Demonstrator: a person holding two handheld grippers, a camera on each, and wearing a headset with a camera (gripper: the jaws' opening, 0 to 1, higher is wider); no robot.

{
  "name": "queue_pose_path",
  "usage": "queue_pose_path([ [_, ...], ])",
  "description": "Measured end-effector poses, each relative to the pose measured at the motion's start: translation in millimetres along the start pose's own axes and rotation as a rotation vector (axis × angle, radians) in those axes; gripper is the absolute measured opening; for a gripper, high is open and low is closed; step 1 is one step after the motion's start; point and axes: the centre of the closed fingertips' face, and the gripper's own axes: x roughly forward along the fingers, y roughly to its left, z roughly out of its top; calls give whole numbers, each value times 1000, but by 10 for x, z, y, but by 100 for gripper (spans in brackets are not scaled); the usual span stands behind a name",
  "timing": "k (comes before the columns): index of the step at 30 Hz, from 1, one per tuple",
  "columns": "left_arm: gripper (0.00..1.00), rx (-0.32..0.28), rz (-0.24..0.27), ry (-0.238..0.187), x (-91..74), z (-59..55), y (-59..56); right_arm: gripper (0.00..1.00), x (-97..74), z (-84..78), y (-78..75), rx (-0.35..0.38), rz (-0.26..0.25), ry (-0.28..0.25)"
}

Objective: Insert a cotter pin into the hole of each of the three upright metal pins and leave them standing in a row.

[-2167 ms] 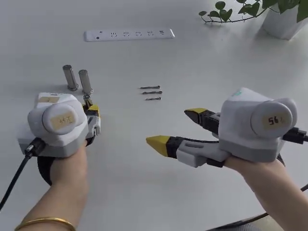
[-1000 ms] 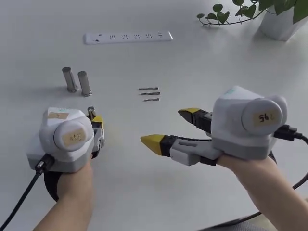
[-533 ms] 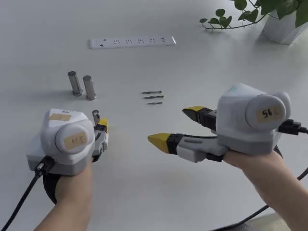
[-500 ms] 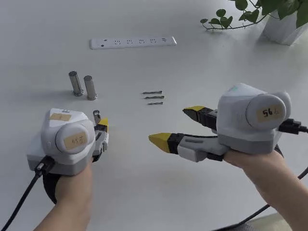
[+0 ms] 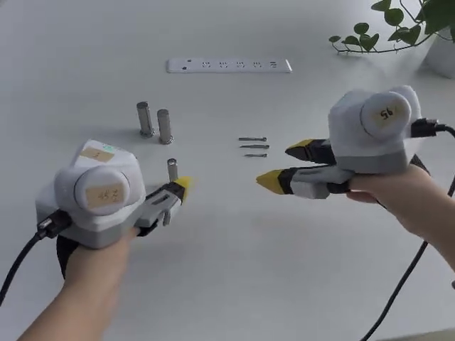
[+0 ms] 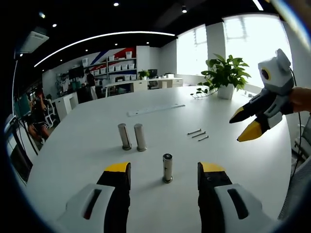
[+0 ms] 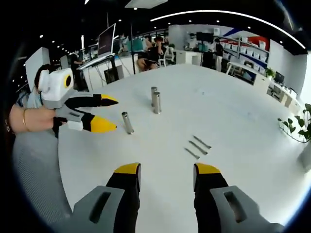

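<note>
Lone metal pin (image 6: pixel 167 168) stands upright on the white table (image 5: pixel 234 256), its long axis vertical. In the left gripper view it sits between and a little beyond the yellow-tipped jaws of the left gripper (image 7: pixel 111 114), which are spread wide on either side and touch nothing. The middle metal pin (image 5: pixel 165 126) and the far metal pin (image 5: pixel 145 118) also stand upright, just beside each other, farther back and a little to the left of the lone one. The three cotter pins (image 5: pixel 254 146) lie flat on the table, well apart from the metal pins and to their right. Their long axes are parallel and run left to right in the head view, one behind another. The right gripper (image 5: pixel 281 165) hangs above the table near the cotter pins, its jaws parted and empty. Each gripper carries a tan sticker with handwritten digits: the right one reads as 95 or 56 depending on which way is up, and the left one is too unclear to read. A white power strip (image 5: pixel 229 65) lies at the far side, and a potted plant (image 6: pixel 221 77) stands at the table's edge.
</note>
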Motion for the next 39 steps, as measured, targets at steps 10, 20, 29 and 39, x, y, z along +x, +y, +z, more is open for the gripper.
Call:
queue_pose_path([
  [10, 71, 20, -74, -10, -190, 74, -38, 29, 241, 43, -291, -78, 25, 104],
  [20, 74, 12, -101, -3, -253, 51, 26, 20, 491, -60, -509, -187, 47, 215],
  [29, 73, 16, -85, 10, -244, 21, 72, 13, 674, -221, -540, -311, 85, 296],
  [39, 70, 43, -102, 26, -257, -27, 55, 11, 805, -227, -610, -368, 115, 340],
])
